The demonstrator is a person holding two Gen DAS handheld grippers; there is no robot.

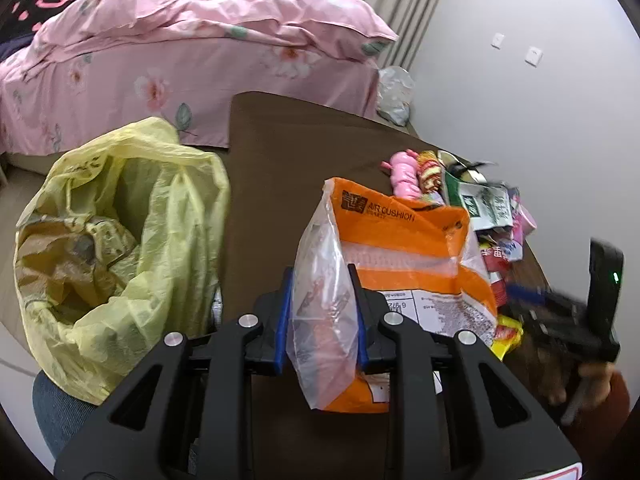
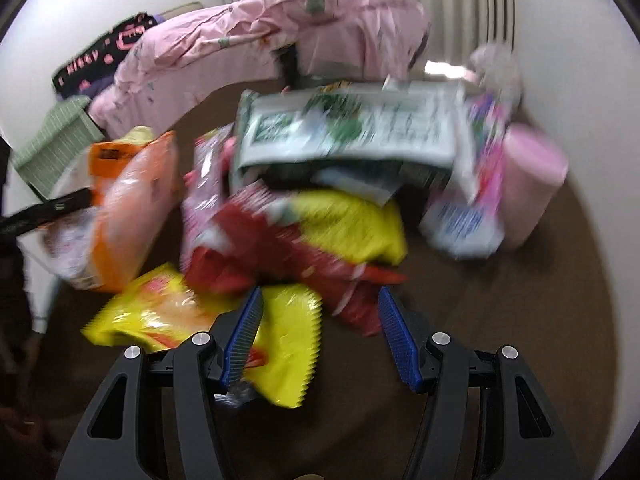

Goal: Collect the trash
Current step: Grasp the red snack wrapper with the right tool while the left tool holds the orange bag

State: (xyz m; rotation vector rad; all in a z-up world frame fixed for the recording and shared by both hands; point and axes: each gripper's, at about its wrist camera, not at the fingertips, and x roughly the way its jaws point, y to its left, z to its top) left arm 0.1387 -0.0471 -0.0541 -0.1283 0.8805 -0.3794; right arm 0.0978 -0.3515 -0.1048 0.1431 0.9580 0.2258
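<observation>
My left gripper [image 1: 320, 276] is shut on the clear edge of an orange "AIR CUSHION" bag [image 1: 400, 248], which it holds upright over the brown table [image 1: 300, 152]. To its left a yellow trash bag [image 1: 120, 240] gapes open with crumpled rubbish inside. My right gripper [image 2: 320, 296] stands open above a pile of wrappers, its blue pads [image 2: 244, 332] over a yellow wrapper [image 2: 160, 316] and beside a red wrapper [image 2: 280, 248]; nothing is gripped. The right wrist view is blurred. The orange bag [image 2: 132, 200] shows there at the left.
More trash lies on the table by the wall: a green-and-white package [image 2: 352, 128], a pink roll [image 2: 532, 176], small packets [image 1: 492, 208]. A bed with pink covers [image 1: 180, 60] stands behind. A white bag [image 1: 394, 92] sits in the corner.
</observation>
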